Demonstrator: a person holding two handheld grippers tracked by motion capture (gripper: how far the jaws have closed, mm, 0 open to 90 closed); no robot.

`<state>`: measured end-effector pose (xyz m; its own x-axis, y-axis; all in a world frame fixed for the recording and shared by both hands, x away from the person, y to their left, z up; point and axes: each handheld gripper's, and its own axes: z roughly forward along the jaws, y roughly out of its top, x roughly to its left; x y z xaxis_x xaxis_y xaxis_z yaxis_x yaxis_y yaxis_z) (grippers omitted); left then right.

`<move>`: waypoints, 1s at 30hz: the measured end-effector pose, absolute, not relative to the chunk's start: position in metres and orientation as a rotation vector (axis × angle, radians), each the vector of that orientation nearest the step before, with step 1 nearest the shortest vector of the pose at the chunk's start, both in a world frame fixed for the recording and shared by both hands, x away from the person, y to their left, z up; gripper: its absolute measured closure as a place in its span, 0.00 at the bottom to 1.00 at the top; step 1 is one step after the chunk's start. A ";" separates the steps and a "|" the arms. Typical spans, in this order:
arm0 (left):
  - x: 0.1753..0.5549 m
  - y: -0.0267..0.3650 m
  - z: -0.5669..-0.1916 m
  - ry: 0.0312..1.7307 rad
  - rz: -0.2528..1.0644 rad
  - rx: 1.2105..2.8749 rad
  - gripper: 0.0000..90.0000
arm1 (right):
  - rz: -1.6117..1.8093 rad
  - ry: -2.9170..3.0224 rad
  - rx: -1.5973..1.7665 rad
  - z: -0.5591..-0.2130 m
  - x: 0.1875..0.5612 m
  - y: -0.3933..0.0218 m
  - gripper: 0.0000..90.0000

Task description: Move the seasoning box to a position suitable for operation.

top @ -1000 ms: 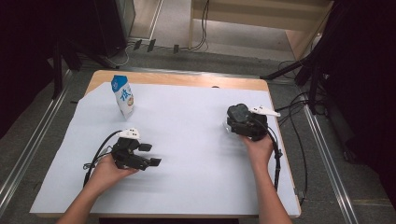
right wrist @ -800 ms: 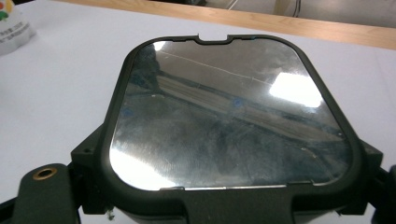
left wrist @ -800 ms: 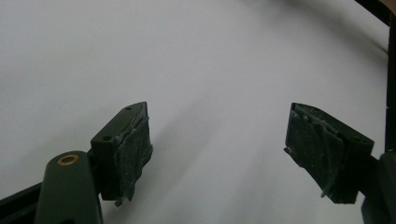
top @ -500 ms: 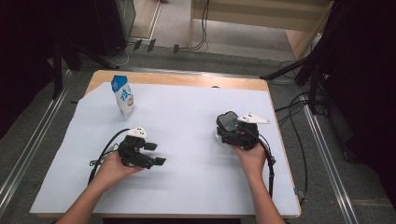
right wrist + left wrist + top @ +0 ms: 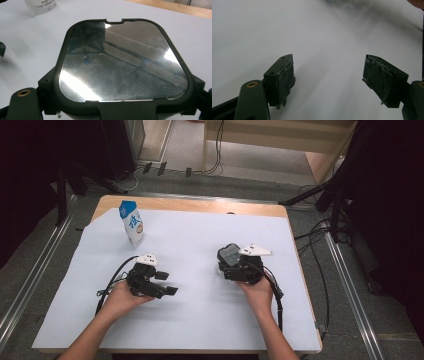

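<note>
My right gripper [image 5: 231, 265] is shut on a flat black-framed device with a shiny metal top [image 5: 122, 62], held just above the white sheet right of centre. The device [image 5: 230, 254] points left in the high view. My left gripper [image 5: 169, 289] rests low over the sheet at front left. Its jaws stand wide apart in the left gripper view with only white sheet [image 5: 329, 50] between them. A blue and white milk carton [image 5: 131, 222] stands upright at the back left, and its base [image 5: 40, 6] shows in the right gripper view.
The white sheet [image 5: 200, 235] covers most of the wooden table [image 5: 190, 205]. Cables trail from both grippers toward the front edge. Dark stands and floor cables [image 5: 320, 195] surround the table at the back and right.
My right gripper has carried the metal-topped device left and toward the person. The left gripper has shifted slightly to the right and stays open.
</note>
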<state>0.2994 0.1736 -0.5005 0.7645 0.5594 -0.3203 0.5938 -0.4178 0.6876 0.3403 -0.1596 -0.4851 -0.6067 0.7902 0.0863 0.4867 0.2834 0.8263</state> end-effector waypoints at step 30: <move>0.296 0.181 -0.497 0.879 -0.037 2.103 0.29 | 1.300 2.333 0.987 -0.498 0.331 -0.091 0.18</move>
<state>0.2958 0.1807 -0.4973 0.7541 0.5750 -0.3174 0.5997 -0.4056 0.6899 0.3308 -0.0914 -0.4980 -0.7216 0.6886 0.0719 0.4235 0.3568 0.8327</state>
